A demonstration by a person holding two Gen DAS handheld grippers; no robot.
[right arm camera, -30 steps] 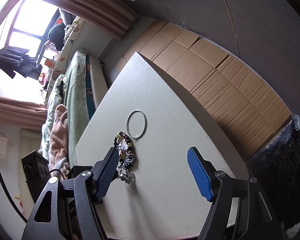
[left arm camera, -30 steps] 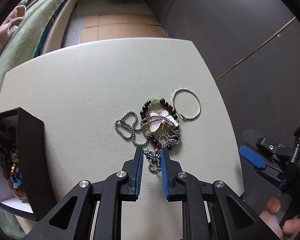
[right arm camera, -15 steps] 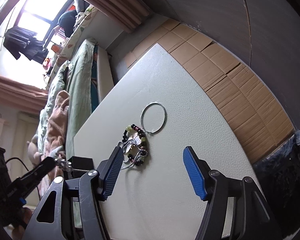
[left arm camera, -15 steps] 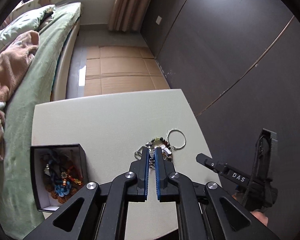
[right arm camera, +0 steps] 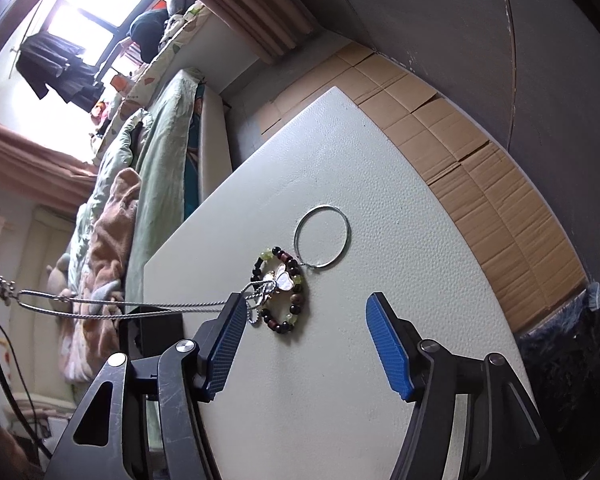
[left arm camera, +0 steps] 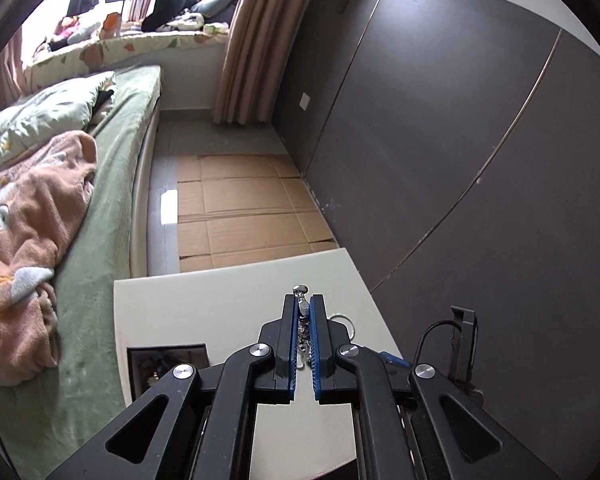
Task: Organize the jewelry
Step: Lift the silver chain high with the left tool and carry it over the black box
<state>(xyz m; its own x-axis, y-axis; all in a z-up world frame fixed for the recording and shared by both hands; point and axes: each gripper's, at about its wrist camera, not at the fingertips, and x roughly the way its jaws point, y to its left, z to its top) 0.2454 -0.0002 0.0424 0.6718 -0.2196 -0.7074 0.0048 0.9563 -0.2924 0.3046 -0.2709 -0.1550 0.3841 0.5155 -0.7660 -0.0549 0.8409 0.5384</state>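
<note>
The left gripper (left arm camera: 304, 312) is sitting at the six o'clock side of its own view, its blue pads pressed together on the silver chain (left arm camera: 302, 334), whose clasp end is poking out past the fingertips. In the right wrist view that same chain (right arm camera: 120, 306) is stretching taut from about nine o'clock at the frame's edge across to the picture's middle, where its far end is lying tangled over the beaded bracelet (right arm camera: 280, 292) on the white table (right arm camera: 340, 380). The right gripper (right arm camera: 304, 340) is hovering above the table with its jaws partly spread, having just been closing, and nothing is being pressed between them; the bracelet is showing in the gap, nearer the left-hand pad. A butterfly-shaped charm (right arm camera: 283, 280) is resting on the bracelet's ring of dark, red and green beads. Just beyond, toward one o'clock, a thin silver hoop (right arm camera: 321, 237) is lying flat, touching the bracelet's edge. At seven o'clock in the left wrist view, a black open box (left arm camera: 168, 364) holding other jewelry is sitting on the table. Farther off, cardboard sheets (left arm camera: 244, 216) are covering the floor, and a bed (left arm camera: 112, 200) with green bedding is running along the ten o'clock side.
</note>
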